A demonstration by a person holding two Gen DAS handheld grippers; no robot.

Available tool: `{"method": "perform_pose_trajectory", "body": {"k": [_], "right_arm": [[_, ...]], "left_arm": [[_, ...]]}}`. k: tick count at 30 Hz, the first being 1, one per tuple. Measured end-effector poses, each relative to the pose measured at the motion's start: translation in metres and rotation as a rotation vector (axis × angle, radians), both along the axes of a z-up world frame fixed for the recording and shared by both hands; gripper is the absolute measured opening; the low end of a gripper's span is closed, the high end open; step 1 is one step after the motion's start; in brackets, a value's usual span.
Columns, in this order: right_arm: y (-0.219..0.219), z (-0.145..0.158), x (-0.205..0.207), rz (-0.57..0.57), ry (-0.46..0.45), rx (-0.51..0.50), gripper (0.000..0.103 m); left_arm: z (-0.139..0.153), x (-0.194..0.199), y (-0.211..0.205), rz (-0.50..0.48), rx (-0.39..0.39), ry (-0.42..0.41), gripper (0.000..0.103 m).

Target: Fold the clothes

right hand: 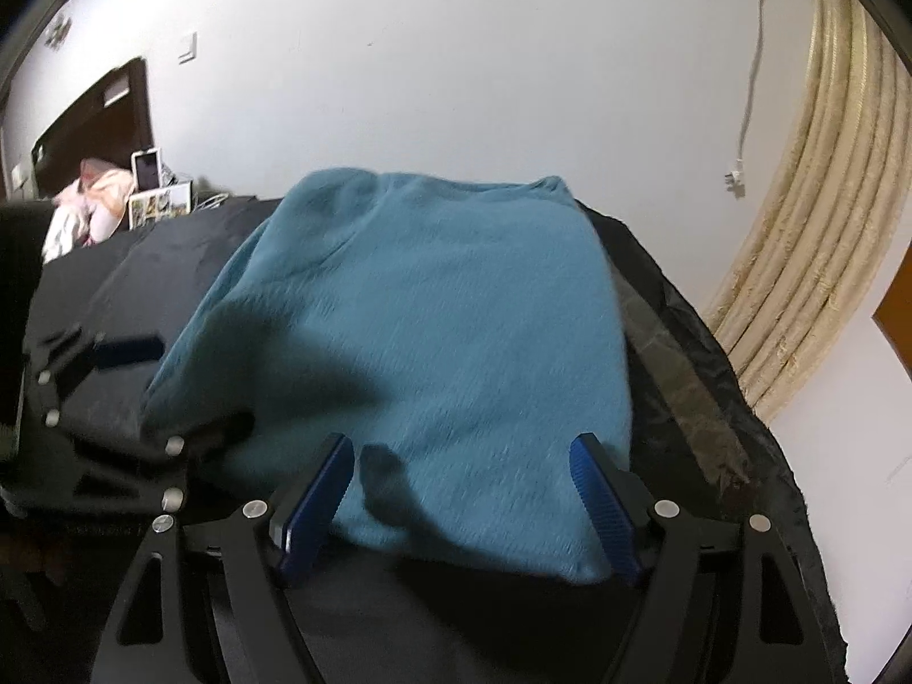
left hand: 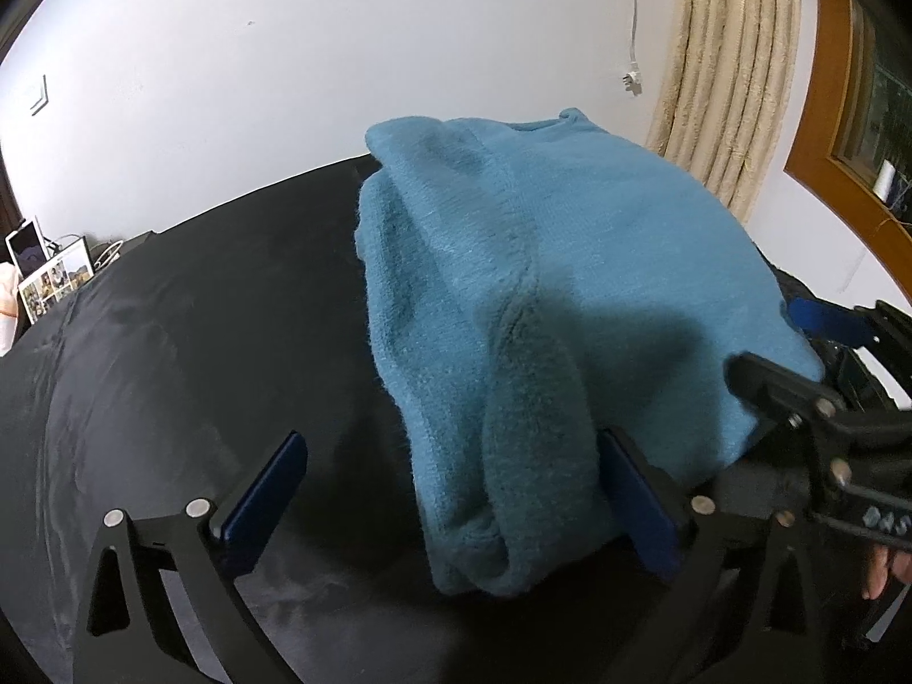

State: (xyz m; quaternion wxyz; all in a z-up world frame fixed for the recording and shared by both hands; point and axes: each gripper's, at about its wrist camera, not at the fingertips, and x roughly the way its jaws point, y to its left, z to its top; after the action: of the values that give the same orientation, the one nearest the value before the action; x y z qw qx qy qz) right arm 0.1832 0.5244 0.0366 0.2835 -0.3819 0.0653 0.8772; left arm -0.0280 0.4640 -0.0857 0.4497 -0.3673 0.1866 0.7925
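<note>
Sweater (left hand: 570, 285): teal-blue, fuzzy knit with a soft nap; folded into a rough rectangle, lying flat at centre frame in both views.
Sweater's left side: doubled over into a thick rolled fold, running from upper centre down to lower centre of the left wrist view; rounded, bulky end nearest the camera.
Sweater's far edge: narrow ribbed band, slightly curled, at upper centre.
Surface beneath (left hand: 171, 370): black cloth, smooth with a faint sheen and shallow creases, covering a broad flat surface; whether bench or bed, cannot tell.
Left gripper (left hand: 450, 507): black angular frame, silver rivets, flat blue pads; jaws spread wide, rolled fold lying between them, close against the right pad and clear of the left pad.
Right gripper (right hand: 461, 496): same build, ribbed blue pads; jaws apart, straddling the sweater's near hem at lower centre of the right wrist view, not pinching it.
Wall (right hand: 456, 57): plain white, matte.
Curtain (right hand: 809, 228): cream, heavily pleated, at right edge.
Clutter (right hand: 114, 199): pale pink bundle and small picture frames at far left.
</note>
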Motion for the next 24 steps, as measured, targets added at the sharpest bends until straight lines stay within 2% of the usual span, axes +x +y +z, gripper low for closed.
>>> {"method": "perform_pose_trajectory", "body": {"k": [4,7,11,17,21,24], "right_arm": [[0.009,-0.012,-0.009,-0.006,-0.031,-0.035,0.08],[0.001,-0.02,-0.011,0.011,-0.064,0.014,0.082],[-0.003,-0.023,-0.006,0.015,-0.053,0.009,0.082],[-0.006,-0.025,-0.003,0.022,-0.052,0.011,0.082],[-0.002,-0.019,-0.004,0.018,-0.051,-0.017,0.082],[-0.003,-0.005,-0.004,0.021,0.01,-0.034,0.082]], "left_arm": [[-0.002,-0.004,0.0,0.001,0.005,-0.027,0.102],[-0.003,-0.007,0.0,0.001,0.01,-0.051,0.102],[-0.008,-0.017,-0.004,0.008,0.03,-0.13,0.102],[-0.008,-0.019,-0.011,0.004,0.055,-0.164,0.102],[-0.006,-0.027,-0.025,-0.004,0.098,-0.223,0.102],[-0.001,-0.041,-0.04,0.013,0.162,-0.299,0.102]]}}
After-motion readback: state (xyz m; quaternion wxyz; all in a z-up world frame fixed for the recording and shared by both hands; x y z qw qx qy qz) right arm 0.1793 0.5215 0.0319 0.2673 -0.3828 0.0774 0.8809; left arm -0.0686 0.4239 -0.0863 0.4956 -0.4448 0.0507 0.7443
